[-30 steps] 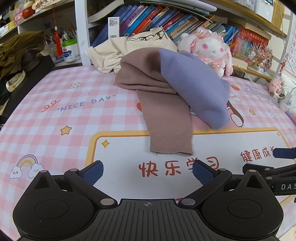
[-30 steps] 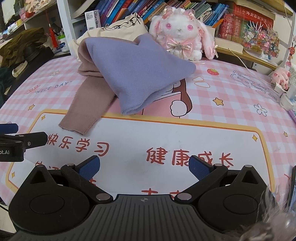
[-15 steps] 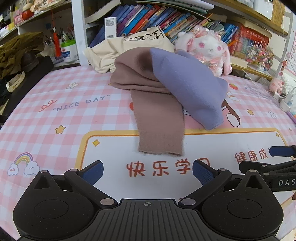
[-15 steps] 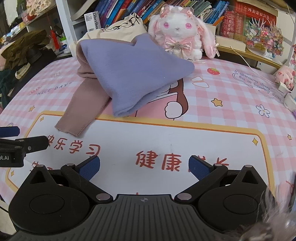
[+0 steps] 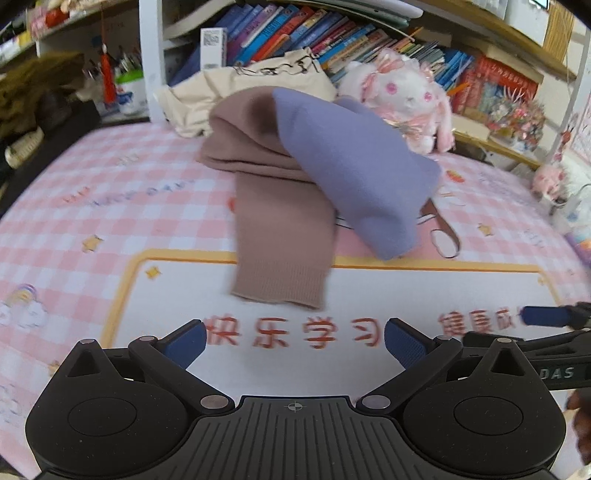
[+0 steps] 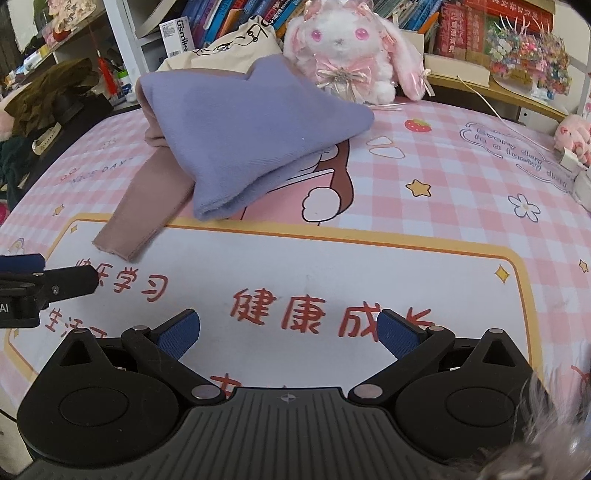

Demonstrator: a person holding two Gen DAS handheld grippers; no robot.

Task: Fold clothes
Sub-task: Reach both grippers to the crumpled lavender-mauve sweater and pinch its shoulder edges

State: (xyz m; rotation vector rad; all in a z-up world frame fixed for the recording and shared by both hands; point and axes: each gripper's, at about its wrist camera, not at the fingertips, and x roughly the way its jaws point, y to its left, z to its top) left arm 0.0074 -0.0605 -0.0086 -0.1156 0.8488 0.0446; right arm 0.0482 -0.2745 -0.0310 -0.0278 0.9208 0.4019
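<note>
A mauve-brown knit garment (image 5: 280, 236) lies bunched on the pink checked mat (image 5: 110, 192), one sleeve stretched toward me with its ribbed cuff (image 5: 280, 291) nearest. A lavender part (image 5: 354, 162) drapes over its right side. In the right wrist view the same lavender cloth (image 6: 251, 136) and brown sleeve (image 6: 144, 218) lie at upper left. My left gripper (image 5: 295, 341) is open, a short way in front of the cuff, holding nothing. My right gripper (image 6: 288, 330) is open over the white printed panel, apart from the clothes. Each gripper shows at the other view's edge.
A cream tote bag (image 5: 258, 85) lies behind the garment. A white-and-pink plush rabbit (image 6: 347, 51) sits at the back. Bookshelves (image 5: 332, 33) line the far side. Dark clothes and a cup of pens (image 5: 127, 88) are at the left; small toys and a cable (image 6: 569, 147) at the right.
Both grippers have moved forward toward the garment, which now looks nearer and larger. The left wrist view has swung slightly, so the cuff sits more central. Both grippers stay open.
</note>
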